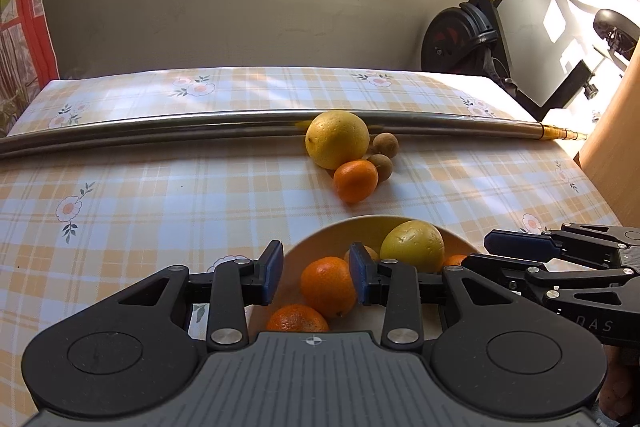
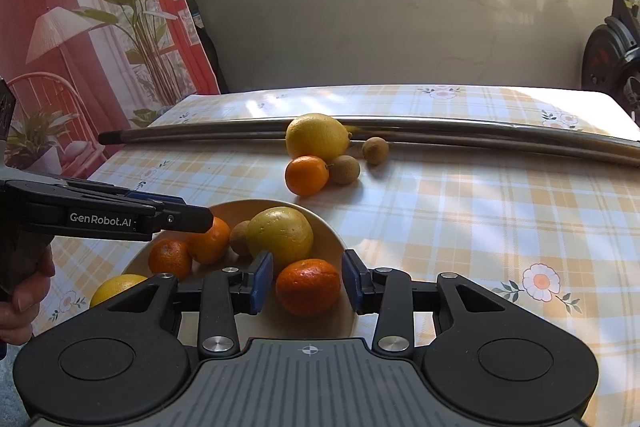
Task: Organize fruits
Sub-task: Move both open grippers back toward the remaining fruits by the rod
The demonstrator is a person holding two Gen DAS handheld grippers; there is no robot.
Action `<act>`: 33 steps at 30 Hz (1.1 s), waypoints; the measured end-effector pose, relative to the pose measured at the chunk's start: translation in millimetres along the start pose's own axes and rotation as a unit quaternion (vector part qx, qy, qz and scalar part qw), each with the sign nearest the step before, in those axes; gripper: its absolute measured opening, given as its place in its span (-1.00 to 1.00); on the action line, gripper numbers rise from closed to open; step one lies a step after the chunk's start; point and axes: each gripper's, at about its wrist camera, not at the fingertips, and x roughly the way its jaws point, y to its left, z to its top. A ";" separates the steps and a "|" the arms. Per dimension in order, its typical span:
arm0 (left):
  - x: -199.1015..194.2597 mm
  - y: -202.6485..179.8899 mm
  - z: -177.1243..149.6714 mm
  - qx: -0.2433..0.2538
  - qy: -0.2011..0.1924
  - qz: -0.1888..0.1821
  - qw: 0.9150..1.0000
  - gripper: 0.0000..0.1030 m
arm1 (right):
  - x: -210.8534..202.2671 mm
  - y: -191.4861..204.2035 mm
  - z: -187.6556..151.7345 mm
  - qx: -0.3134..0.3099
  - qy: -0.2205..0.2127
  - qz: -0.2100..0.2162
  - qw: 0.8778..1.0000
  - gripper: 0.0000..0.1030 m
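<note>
A cream bowl (image 2: 332,239) holds a yellow-green fruit (image 2: 280,235), several tangerines and a small brown fruit (image 2: 239,237). On the checked tablecloth beyond lie a large yellow citrus (image 1: 337,138), a tangerine (image 1: 355,181) and two small brown fruits (image 1: 385,145). My left gripper (image 1: 316,275) is open over the bowl's left side, above a tangerine (image 1: 327,285). My right gripper (image 2: 307,281) is open with a tangerine (image 2: 308,287) lying in the bowl between its fingers; the pads do not touch it. The right gripper also shows in the left wrist view (image 1: 520,251).
A long metal pole (image 1: 160,129) lies across the table behind the loose fruits. Another yellow fruit (image 2: 116,287) sits left of the bowl. An exercise bike (image 1: 480,35) stands at the right; a wooden panel (image 1: 616,131) borders the table's right edge.
</note>
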 end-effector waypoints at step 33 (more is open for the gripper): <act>44.1 3.7 65.0 -0.031 0.023 -0.032 0.999 -0.25 | 38.4 -43.5 59.5 -0.029 -0.014 -0.028 0.999 -0.46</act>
